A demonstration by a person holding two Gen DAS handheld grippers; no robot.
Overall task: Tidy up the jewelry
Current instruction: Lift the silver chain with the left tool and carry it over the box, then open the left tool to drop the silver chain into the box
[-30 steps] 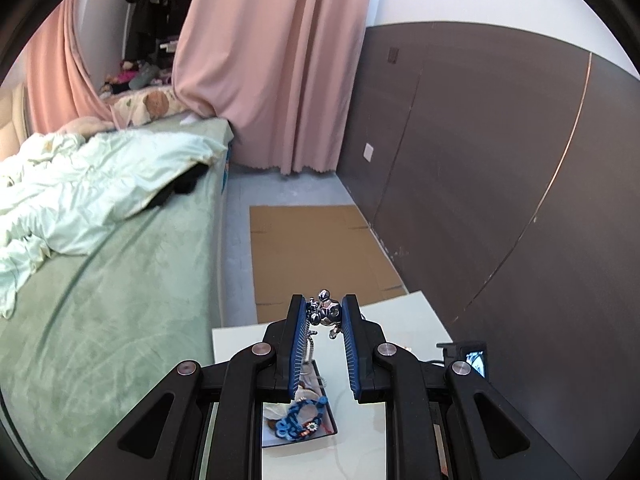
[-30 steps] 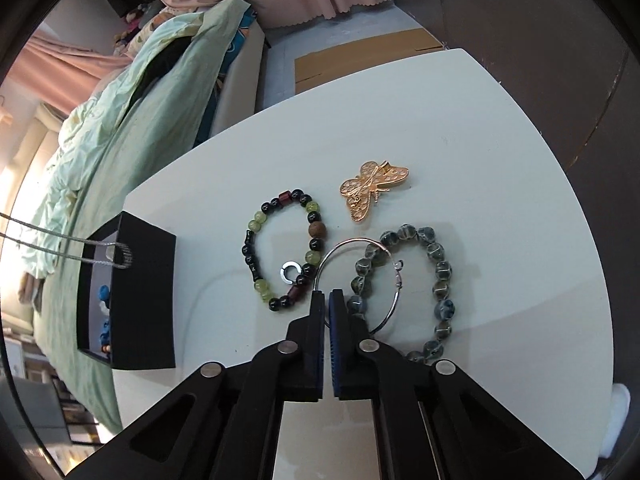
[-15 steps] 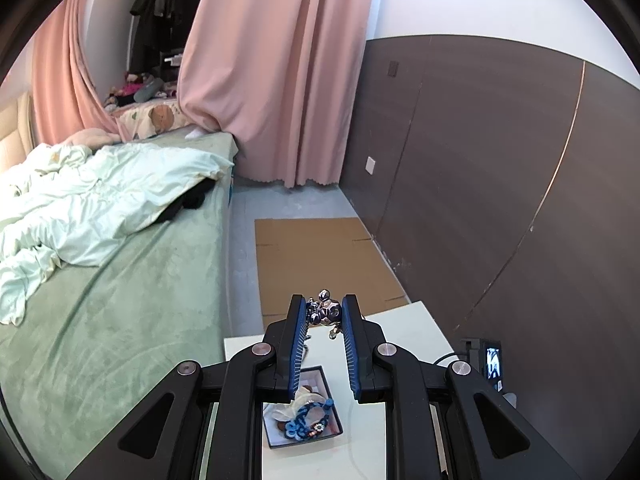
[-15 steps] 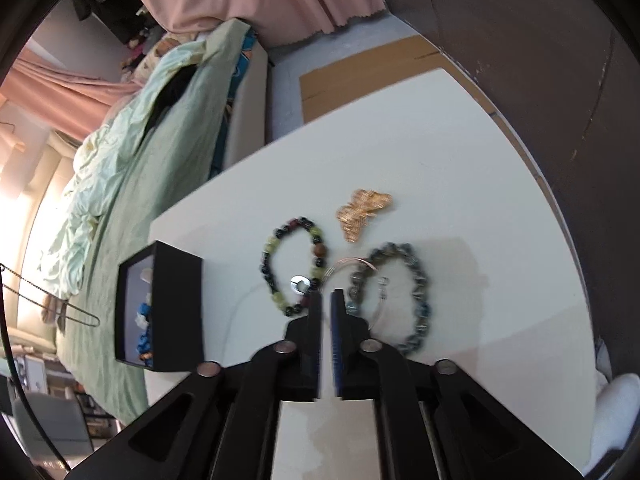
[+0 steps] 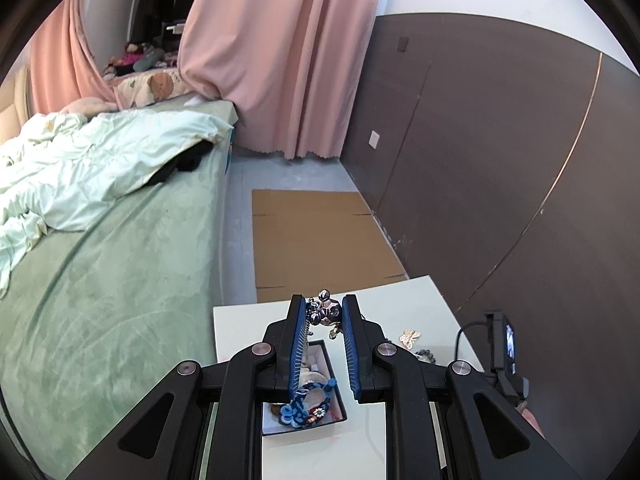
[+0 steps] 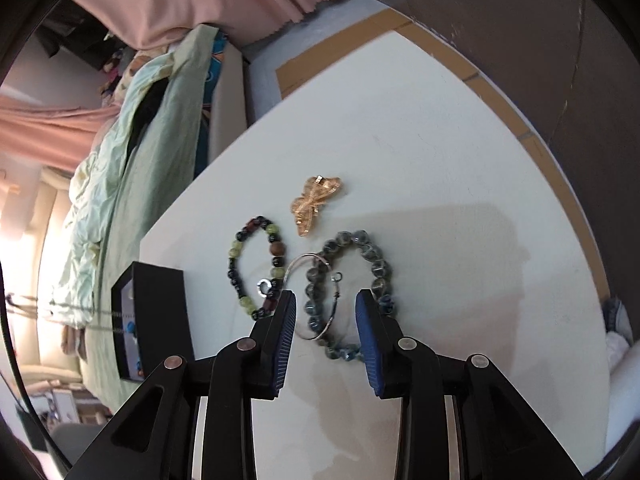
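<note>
My left gripper (image 5: 325, 312) is shut on a silver bead necklace (image 5: 326, 313), whose chain (image 5: 307, 334) hangs down over the open black jewelry box (image 5: 325, 354). A blue woven bracelet (image 5: 306, 404) lies in that box. In the right wrist view my right gripper (image 6: 326, 300) hovers over the white table (image 6: 420, 152), its jaws opening with nothing pressed between them. Under the gap lie a silver hoop earring (image 6: 334, 312) and a grey-blue bead bracelet (image 6: 378, 264). A green-and-black bead bracelet (image 6: 236, 264) and a gold butterfly brooch (image 6: 316, 204) lie just beyond.
The black box (image 6: 160, 312) stands at the table's left edge, beside a green bed (image 5: 120, 272). Flat cardboard (image 5: 320, 240) lies on the floor past the table. A dark panelled wall (image 5: 500, 180) runs along the right. The right gripper's camera housing (image 5: 505, 344) shows at the table's right.
The right jaws have gone from shut to apart, and that gripper has rolled and shifted over the hoop and grey-blue bracelet. The left gripper has sunk a little toward the box, necklace still gripped.
</note>
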